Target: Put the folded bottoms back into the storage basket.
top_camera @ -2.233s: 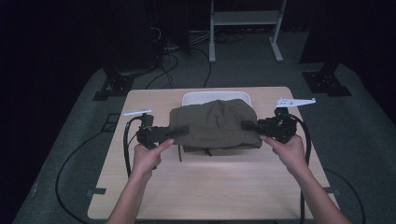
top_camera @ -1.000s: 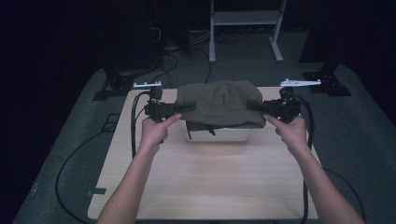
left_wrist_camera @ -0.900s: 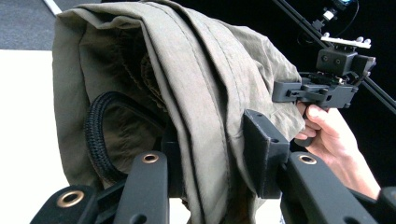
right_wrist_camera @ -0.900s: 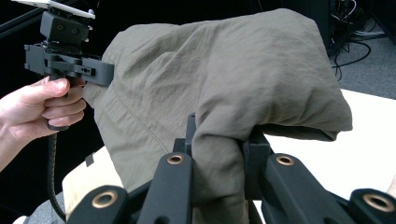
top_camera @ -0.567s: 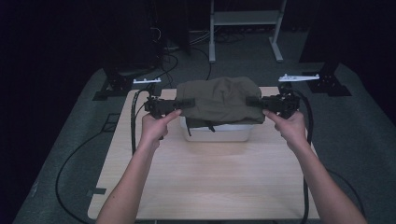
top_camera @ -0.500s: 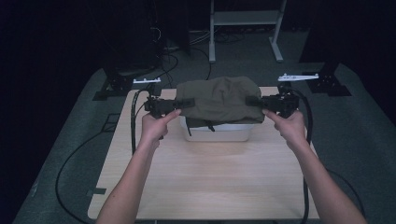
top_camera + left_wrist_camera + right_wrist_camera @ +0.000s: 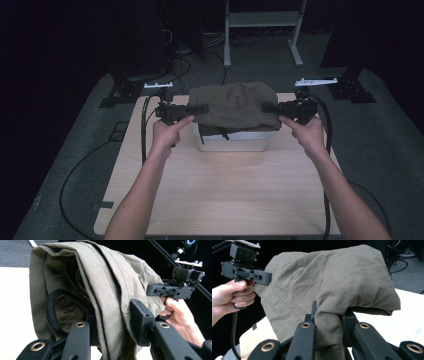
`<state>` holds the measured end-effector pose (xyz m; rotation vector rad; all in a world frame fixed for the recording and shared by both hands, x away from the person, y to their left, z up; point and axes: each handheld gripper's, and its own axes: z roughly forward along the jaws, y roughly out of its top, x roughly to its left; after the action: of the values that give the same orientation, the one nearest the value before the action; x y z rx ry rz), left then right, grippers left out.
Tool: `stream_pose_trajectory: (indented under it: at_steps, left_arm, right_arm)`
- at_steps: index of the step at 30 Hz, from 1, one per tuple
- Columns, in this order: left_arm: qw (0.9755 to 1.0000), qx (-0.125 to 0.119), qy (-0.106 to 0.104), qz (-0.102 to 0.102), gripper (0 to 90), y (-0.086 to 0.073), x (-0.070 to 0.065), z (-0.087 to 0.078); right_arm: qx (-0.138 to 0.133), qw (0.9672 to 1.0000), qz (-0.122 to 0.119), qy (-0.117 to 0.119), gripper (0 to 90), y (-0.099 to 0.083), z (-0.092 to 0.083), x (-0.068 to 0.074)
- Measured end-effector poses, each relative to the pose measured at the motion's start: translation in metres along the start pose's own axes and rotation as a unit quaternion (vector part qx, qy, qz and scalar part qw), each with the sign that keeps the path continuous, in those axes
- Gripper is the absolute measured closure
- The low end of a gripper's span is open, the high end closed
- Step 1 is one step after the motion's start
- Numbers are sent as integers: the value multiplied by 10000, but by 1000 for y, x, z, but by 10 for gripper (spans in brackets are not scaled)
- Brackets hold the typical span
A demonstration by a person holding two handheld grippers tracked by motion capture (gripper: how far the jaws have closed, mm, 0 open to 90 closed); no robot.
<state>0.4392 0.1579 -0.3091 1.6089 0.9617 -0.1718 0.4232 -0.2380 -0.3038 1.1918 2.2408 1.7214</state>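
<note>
A folded olive-green garment (image 7: 235, 105) hangs stretched between my two grippers, just above a white box (image 7: 235, 143) at the far middle of the wooden table (image 7: 225, 190). At the garment's left end my left gripper (image 7: 197, 109) is shut on it; in the left gripper view the jaws (image 7: 112, 322) pinch layered folds (image 7: 100, 285) beside a black cord loop (image 7: 51, 312). The right gripper (image 7: 270, 107) is shut on the right end. In the right gripper view its jaws (image 7: 329, 315) clamp a bunched fold of the garment (image 7: 332, 277). The garment hides most of the box.
Black cables (image 7: 145, 125) trail from both grippers over the table's left and right edges. A white metal frame (image 7: 260, 20) stands on the dark floor beyond the table. Bare tabletop lies between the box and the person's forearms (image 7: 145, 185).
The garment has been lifted from the tabletop and carried away from the person to above the white box. Over the last half second both hands have stayed almost still.
</note>
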Motion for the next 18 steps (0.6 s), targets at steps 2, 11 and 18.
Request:
stream_pose_trajectory:
  at_steps: [2, 11, 18]
  left_arm:
    - [10000, 24, 13, 37, 631, 2, 1, 1]
    - [10000, -2, 80, -4, 631, 9, 12, 13]
    - [9999, -27, 120, -101, 632, 10, 29, 21]
  right_arm:
    - [7, 10000, 37, -15, 773, 0, 1, -1]
    - [19, 9998, 121, -136, 773, 2, 10, -16]
    - [146, 9994, 179, -254, 773, 1, 22, -25]
